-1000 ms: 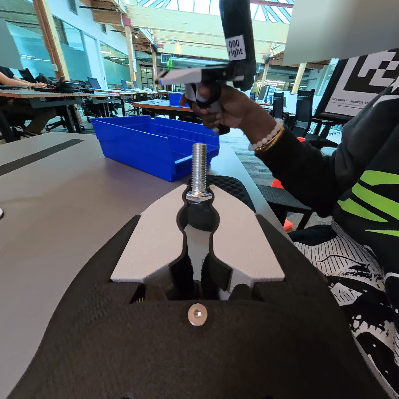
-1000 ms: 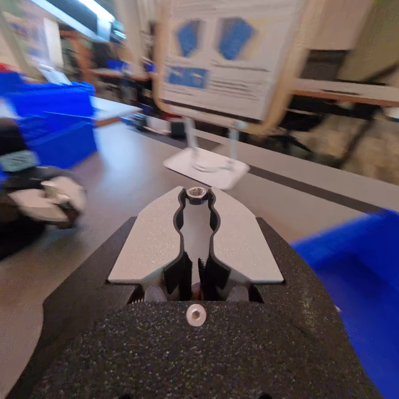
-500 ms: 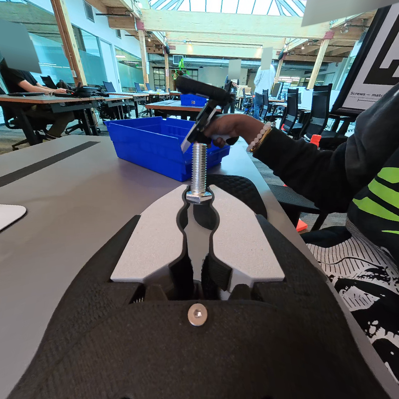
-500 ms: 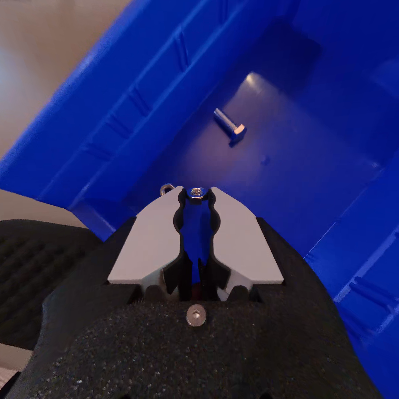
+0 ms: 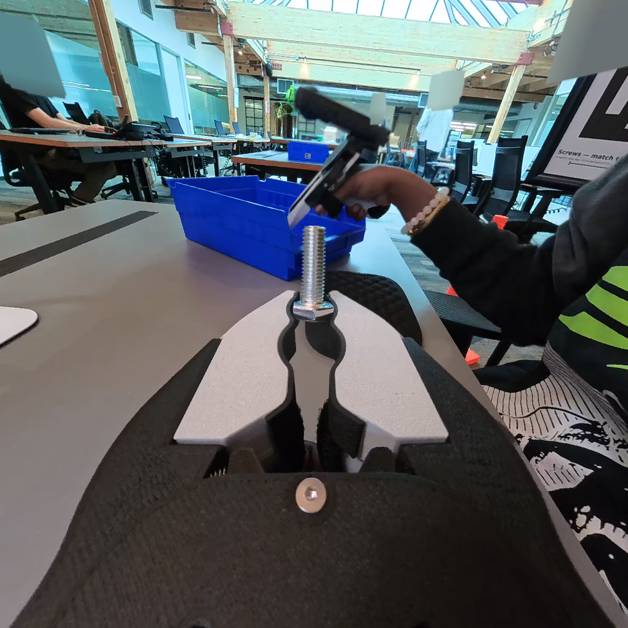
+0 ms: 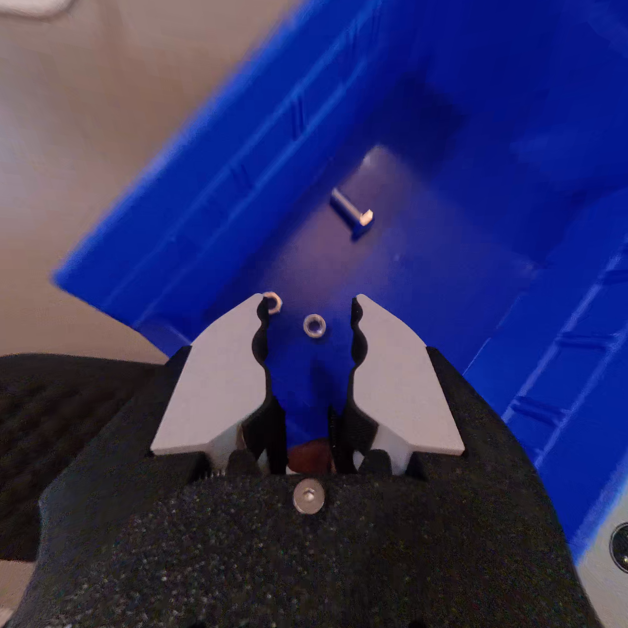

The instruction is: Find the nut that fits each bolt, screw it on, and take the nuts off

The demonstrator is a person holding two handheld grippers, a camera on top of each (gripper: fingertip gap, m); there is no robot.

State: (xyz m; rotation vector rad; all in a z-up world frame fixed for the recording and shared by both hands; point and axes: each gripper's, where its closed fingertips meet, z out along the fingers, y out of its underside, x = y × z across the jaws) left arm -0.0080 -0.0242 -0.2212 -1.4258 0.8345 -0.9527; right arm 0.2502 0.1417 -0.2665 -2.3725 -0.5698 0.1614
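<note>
My left gripper is shut on the hex head of a silver bolt, which stands upright above the grey table. My right gripper is open over the blue bin. A silver nut shows between its spread fingers, free of both pads. A second nut lies by the left fingertip. A smaller bolt lies farther in on the bin floor. In the left wrist view the right gripper points down into the bin.
A person's arm in a dark sleeve reaches across from the right. A black mesh chair back sits at the table edge. A white stand base lies at the left. A board with a black-and-white marker stands at the right. My hands' fingertips stand some 30 centimetres from each other.
My right gripper swung over the blue bin holding the nut, then opened; the nut has left its pads. My left gripper has kept its hold on the bolt.
</note>
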